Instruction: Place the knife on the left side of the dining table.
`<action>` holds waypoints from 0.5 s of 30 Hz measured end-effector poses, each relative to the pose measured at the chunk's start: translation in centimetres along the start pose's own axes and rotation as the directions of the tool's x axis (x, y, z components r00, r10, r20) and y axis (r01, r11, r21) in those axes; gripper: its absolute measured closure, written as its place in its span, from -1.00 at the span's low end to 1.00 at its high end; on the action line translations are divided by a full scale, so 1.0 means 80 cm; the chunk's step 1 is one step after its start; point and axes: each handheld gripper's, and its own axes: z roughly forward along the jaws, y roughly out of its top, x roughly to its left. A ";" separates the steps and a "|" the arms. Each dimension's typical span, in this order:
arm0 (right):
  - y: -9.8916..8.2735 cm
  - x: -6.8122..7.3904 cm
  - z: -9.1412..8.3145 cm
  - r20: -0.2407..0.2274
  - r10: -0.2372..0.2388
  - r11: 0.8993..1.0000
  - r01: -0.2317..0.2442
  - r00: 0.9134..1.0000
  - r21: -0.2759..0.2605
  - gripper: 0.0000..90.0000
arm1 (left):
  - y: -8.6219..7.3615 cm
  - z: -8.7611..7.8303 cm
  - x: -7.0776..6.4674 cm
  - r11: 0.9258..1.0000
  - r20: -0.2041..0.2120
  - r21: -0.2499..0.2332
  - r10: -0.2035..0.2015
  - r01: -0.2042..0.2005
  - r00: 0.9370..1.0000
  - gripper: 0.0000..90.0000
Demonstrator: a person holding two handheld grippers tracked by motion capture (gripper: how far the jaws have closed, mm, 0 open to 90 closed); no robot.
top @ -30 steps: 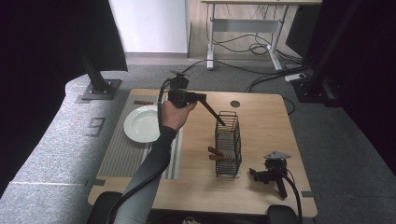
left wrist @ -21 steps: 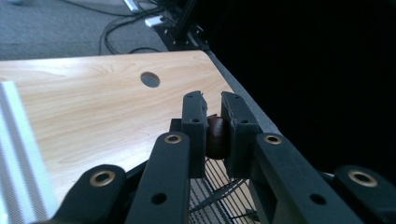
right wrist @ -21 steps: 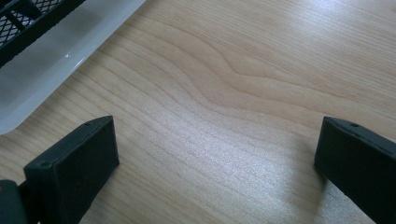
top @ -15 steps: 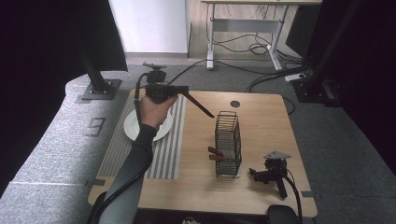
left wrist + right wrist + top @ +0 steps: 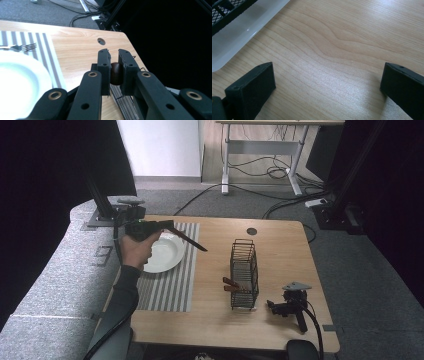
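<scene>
My left gripper (image 5: 167, 226) hangs over the white plate (image 5: 162, 251) at the table's left, held by a person's hand. It is shut on the brown, rounded handle of a utensil (image 5: 115, 73), whose dark slim shaft (image 5: 192, 242) slants down to the right above the striped placemat (image 5: 170, 280). A black wire basket (image 5: 244, 270) stands mid-table with brown handles (image 5: 231, 284) sticking out of its left side. My right gripper (image 5: 274, 307) lies on the table beside the basket, no hand on it, open with bare wood between its jaws (image 5: 327, 67).
A fork (image 5: 22, 47) lies on the placemat beyond the plate (image 5: 20, 82). The basket sits in a white tray (image 5: 242, 32). A round cable hole (image 5: 251, 231) is near the table's far edge. Black stands and cables lie on the floor behind.
My left gripper has carried the utensil leftward, from the top of the wire basket to above the plate. The right gripper has not moved.
</scene>
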 end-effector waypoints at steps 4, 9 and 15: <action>0.000 0.000 0.000 0.000 -0.002 1.000 0.002 1.000 0.000 -1.00 | -0.011 -0.010 0.011 1.000 -0.011 0.001 -0.010 0.010 1.000 0.78; 0.000 0.000 0.000 0.001 0.000 1.000 0.000 1.000 -0.002 -1.00 | -0.028 -0.018 0.031 0.999 -0.029 0.006 -0.038 0.038 0.999 0.78; 0.000 0.000 0.000 0.000 -0.001 1.000 0.001 1.000 0.000 -1.00 | -0.049 -0.021 0.054 0.996 -0.041 0.012 -0.082 0.083 0.996 0.78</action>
